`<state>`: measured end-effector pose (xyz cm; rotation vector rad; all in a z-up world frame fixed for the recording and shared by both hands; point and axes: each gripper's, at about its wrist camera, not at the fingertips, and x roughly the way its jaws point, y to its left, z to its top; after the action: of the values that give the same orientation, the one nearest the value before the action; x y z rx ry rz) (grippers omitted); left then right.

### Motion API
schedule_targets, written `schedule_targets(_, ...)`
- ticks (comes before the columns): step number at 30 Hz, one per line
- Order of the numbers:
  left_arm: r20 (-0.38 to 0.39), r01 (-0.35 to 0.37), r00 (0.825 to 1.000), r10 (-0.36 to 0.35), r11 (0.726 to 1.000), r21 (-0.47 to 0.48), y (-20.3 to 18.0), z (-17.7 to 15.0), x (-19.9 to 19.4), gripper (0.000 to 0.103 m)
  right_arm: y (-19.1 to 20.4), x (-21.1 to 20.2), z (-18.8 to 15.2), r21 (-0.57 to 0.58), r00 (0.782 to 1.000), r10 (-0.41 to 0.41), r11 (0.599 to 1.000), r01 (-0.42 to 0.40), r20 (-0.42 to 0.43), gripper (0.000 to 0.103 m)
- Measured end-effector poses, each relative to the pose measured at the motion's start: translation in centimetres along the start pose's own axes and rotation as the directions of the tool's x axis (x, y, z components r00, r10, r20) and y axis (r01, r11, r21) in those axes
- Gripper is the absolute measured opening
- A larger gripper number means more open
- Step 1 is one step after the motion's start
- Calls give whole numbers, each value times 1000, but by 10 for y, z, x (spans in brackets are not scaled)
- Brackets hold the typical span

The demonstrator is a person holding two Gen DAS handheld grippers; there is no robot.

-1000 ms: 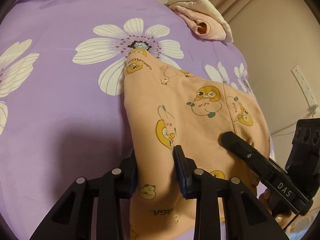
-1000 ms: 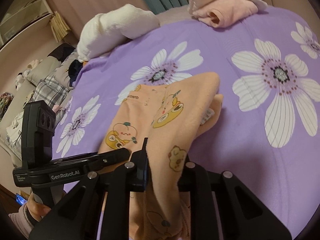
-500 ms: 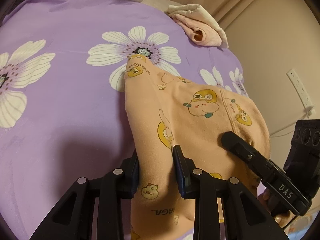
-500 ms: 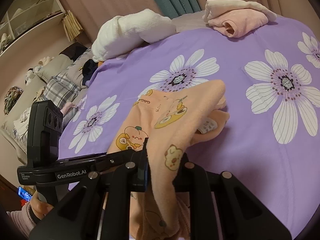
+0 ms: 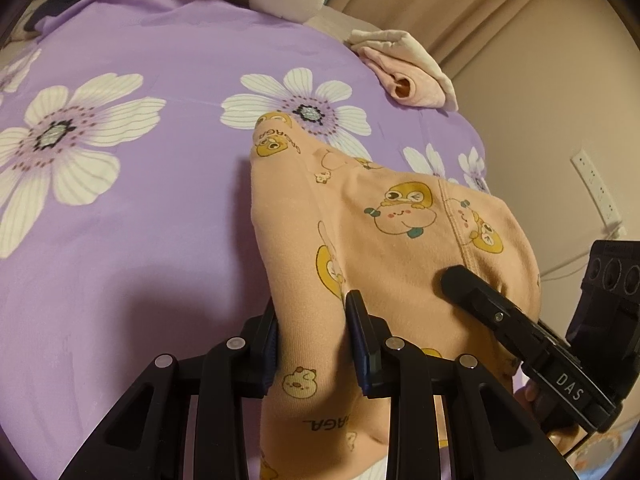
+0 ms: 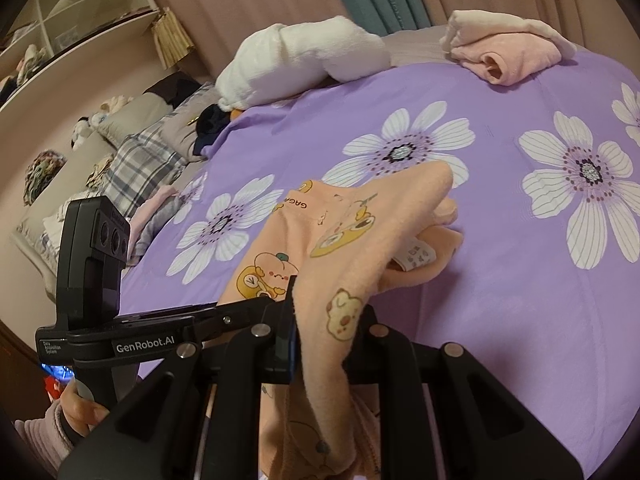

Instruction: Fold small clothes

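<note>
A small peach garment (image 5: 380, 232) with yellow cartoon prints hangs lifted over the purple flowered bedspread (image 5: 120, 208); only its far tip touches the bed. My left gripper (image 5: 314, 320) is shut on its near left edge. My right gripper (image 6: 324, 320) is shut on the other near edge of the same garment (image 6: 344, 240), whose white care label (image 6: 416, 256) shows. The right gripper also shows in the left wrist view (image 5: 472, 292), and the left gripper shows at the left of the right wrist view (image 6: 248, 312).
A folded pink and cream garment (image 6: 508, 52) lies at the bed's far edge. A white plush toy (image 6: 304, 60) lies beside it. A plaid pillow (image 6: 140, 168) and clutter sit left of the bed. A wall with an outlet strip (image 5: 596, 188) stands on the right.
Both grippers have risen and pulled back with the garment, lifting more of it off the bed. More of the far bedspread and the plush toy have come into view.
</note>
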<state>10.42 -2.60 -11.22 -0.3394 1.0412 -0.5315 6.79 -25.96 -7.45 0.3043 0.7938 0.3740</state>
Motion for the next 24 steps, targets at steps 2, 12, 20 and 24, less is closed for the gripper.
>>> schedule_targets(2, 10, -3, 1000, 3, 1000, -1, 2, -4, -8, 29, 6, -1, -2, -7, 1000, 7, 1000, -7, -1, 17)
schedule_targets(12, 53, -23, 998, 25, 999, -27, 13, -20, -37, 29, 36, -4, -9, -35, 999, 45, 998, -45, -7, 17)
schedule_targets(20, 70, -40, 997, 43, 998, -45, 23, -28, -51, 29, 50, -1, -13, -55, 997, 68, 996, -70, -23, 17)
schedule_targets(24, 72, -43, 996, 47, 998, -55, 28, -29, -56, 29, 56, 4, -14, -65, 997, 74, 995, -76, -34, 17)
